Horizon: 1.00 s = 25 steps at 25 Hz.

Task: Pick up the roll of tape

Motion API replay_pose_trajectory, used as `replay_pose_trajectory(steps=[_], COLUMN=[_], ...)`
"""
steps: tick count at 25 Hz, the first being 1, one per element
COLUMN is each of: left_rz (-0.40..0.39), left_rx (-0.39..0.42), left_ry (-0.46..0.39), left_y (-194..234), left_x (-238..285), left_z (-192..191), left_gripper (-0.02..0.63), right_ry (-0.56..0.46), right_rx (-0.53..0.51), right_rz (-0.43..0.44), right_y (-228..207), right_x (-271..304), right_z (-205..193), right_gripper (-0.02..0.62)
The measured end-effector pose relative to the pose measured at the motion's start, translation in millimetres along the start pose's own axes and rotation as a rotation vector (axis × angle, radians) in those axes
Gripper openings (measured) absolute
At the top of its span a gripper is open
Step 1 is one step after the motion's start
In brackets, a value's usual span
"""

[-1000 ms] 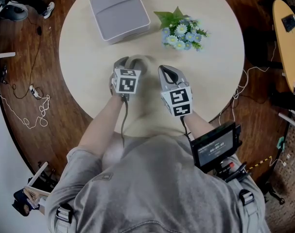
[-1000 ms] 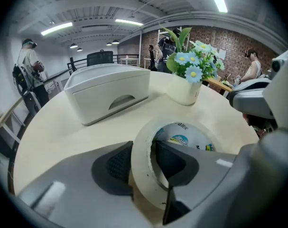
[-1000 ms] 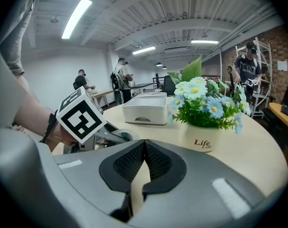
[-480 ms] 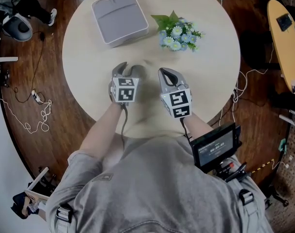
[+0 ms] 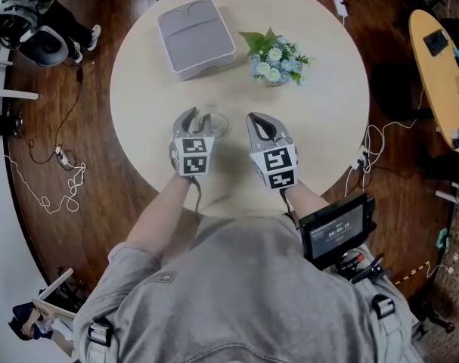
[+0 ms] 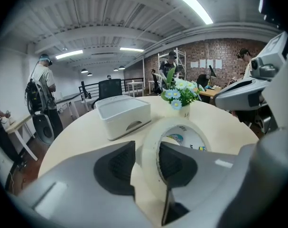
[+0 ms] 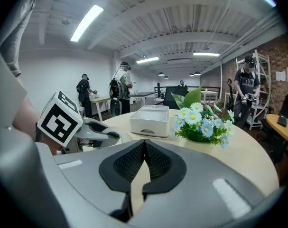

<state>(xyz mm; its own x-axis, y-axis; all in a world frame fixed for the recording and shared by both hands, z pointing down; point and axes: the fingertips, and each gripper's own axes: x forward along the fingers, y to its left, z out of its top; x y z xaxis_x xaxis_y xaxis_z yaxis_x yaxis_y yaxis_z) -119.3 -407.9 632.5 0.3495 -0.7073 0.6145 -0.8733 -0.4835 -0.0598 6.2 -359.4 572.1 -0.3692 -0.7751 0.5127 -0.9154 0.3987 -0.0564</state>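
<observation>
The roll of tape (image 6: 151, 144) is a pale cream ring with print inside its core. My left gripper (image 6: 146, 158) is shut on its wall, one pad inside the ring and one outside, and the roll stands on edge above the round table (image 5: 320, 127). From the head view the roll (image 5: 216, 119) shows faintly just ahead of the left gripper (image 5: 197, 116). The right gripper (image 5: 261, 121) hovers beside it to the right. In the right gripper view its pads (image 7: 144, 148) meet with nothing between them.
A grey-white lidded box (image 5: 196, 36) sits at the table's far left, and a small pot of blue and white flowers (image 5: 278, 55) at far centre. Cables lie on the wooden floor around the table. Several people stand far off in the room.
Both grippers have risen from the table. The left one closed on the tape's wall and lifted the roll with it.
</observation>
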Motion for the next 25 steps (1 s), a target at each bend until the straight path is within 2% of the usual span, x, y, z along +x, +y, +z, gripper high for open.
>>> replay_pose_trajectory(steps=[5, 13, 17, 25], left_rz=[0.007, -0.027, -0.019, 0.043], left_rx=[0.002, -0.015, -0.07, -0.116], left_ry=[-0.065, -0.162, -0.185, -0.228], left_y=[4, -12, -23, -62], left_x=[-25, -68, -91, -138], left_z=[14, 30, 25, 16], left_gripper=[0.124, 0.124, 0.124, 0.124], right_ry=[-0.037, -0.081, -0.108, -0.17], right_rx=[-0.022, -0.038, -0.054, -0.081], right_rz=[-0.014, -0.065, -0.049, -0.004], right_y=[8, 13, 20, 20], right_x=[-11, -43, -62, -118], right_z=[13, 21, 20, 11], right_gripper=[0.014, 0.014, 0.014, 0.014])
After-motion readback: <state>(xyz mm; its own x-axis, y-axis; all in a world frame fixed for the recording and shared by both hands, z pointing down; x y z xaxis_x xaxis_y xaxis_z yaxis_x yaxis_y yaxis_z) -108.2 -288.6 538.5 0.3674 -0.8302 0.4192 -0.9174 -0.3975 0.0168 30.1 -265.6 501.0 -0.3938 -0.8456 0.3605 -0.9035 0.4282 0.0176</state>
